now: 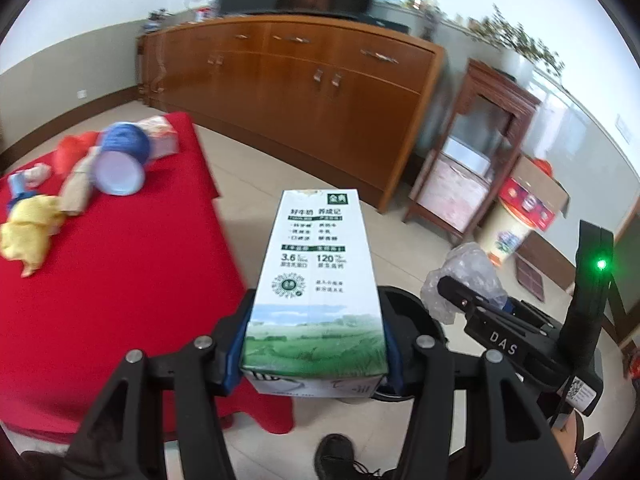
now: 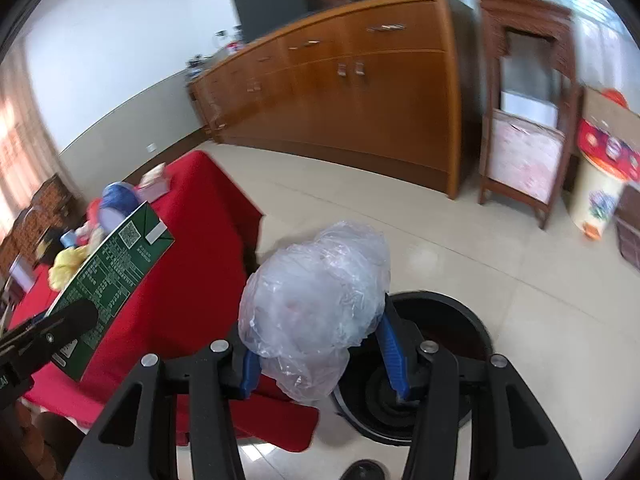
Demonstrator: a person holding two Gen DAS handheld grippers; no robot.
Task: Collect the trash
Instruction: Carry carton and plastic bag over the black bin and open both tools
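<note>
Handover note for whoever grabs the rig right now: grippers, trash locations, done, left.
Left gripper: shut on milk carton.
Right gripper: shut on crumpled plastic bag.
Black bin on the floor just beyond the right gripper, beside the red-covered table.
Done: both items lifted off the table.
Left: drop both in the bin; then the blue cup, yellow wrapper and paper scraps on the table.

Table [image 2: 192, 264] left of bin [image 2: 448, 360] (on the floor), cabinet [image 2: 360, 100] behind both.
</note>
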